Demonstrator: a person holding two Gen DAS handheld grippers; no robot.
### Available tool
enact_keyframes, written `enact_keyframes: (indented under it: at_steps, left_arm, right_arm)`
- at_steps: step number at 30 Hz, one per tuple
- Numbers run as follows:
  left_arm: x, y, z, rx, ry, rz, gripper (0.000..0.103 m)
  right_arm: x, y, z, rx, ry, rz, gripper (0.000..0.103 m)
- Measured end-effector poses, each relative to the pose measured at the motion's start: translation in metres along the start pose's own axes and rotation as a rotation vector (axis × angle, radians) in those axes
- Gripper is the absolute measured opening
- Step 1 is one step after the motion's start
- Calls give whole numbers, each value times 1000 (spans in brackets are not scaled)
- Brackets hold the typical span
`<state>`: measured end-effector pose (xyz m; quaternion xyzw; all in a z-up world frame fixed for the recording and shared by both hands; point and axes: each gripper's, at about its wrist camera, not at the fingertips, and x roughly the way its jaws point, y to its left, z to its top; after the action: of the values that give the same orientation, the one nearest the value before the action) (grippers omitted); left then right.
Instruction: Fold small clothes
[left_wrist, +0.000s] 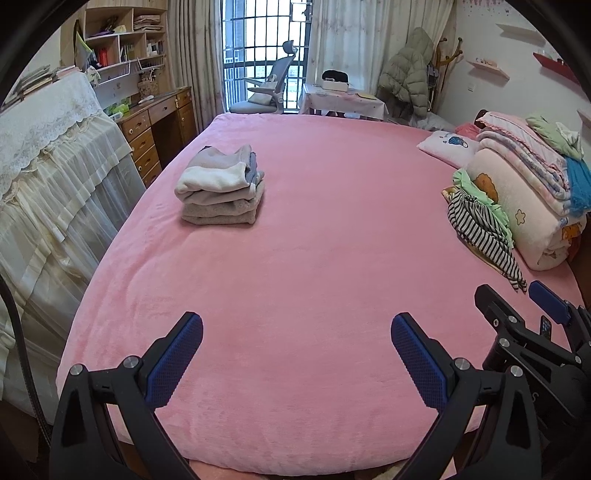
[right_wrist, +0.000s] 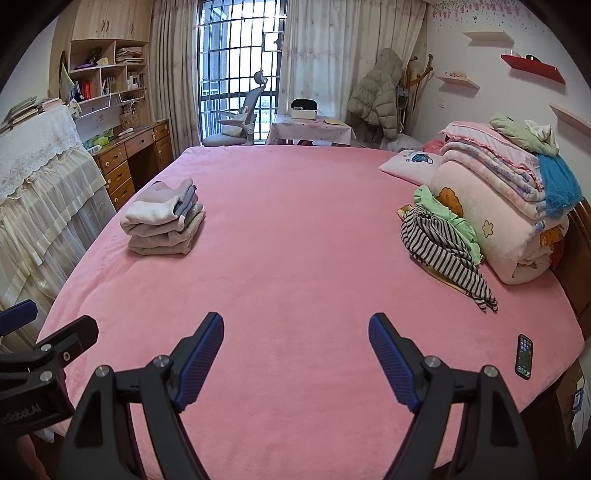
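The unfolded striped garment (right_wrist: 441, 245) is seen lying ahead and rightward of both empty, spread tongs, the right tongs (right_wrist: 295, 363) being judged nearer than the left tongs (left_wrist: 295, 363).

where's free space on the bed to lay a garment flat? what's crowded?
Free: the wide pink bed between the folded stack on the left and the striped garment on the right, reaching to both open grippers, left gripper and right gripper. Crowded: right edge, with striped garment, rolled bedding, pillow, and phone near the corner.
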<state>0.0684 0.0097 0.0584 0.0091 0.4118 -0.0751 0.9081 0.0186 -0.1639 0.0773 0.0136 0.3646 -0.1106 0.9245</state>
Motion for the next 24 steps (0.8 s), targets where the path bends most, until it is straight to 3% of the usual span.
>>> enact_keyframes:
  at_steps: [24]
  left_arm:
    - [-3, -12, -2, 15, 1, -17, 101]
  right_arm:
    - [-8, -13, -11, 21, -1, -24, 81]
